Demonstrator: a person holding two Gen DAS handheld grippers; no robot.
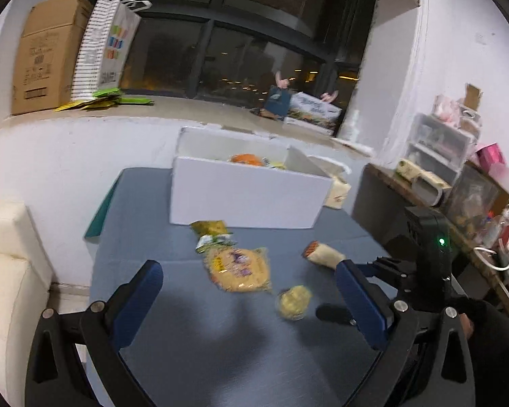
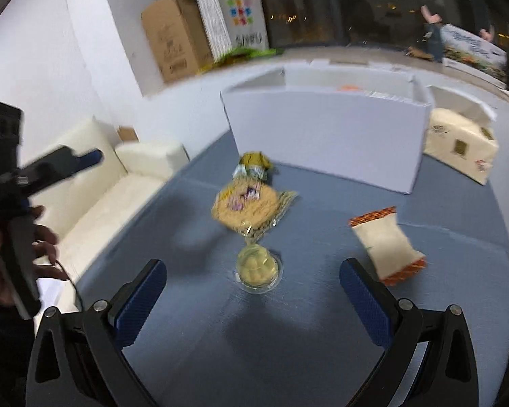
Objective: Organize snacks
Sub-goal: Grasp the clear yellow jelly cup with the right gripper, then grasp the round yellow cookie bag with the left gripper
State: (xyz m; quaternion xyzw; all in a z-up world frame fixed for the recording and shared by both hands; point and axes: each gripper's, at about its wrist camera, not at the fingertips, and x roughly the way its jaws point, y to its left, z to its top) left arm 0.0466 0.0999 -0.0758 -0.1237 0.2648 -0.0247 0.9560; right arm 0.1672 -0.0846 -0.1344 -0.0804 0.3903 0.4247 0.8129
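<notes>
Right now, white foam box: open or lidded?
Open. The white foam box has no lid on top; its inner walls show, and an orange snack packet is visible inside it.

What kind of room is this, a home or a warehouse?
Most likely a lived-in home room: a cream sofa beside the blue-covered table, a big night-dark window, and clear plastic storage drawers against the wall.

My bench [image 2: 322, 305]: matt blue cloth, finely woven. Box [image 2: 322, 129]: smooth matt white foam. Noodle pack [image 2: 247, 208] and cup [image 2: 258, 266]: glossy clear plastic. My tongs [image 2: 252, 296]: matt black plastic, ribbed blue pads [image 2: 140, 300], metal screws.
</notes>
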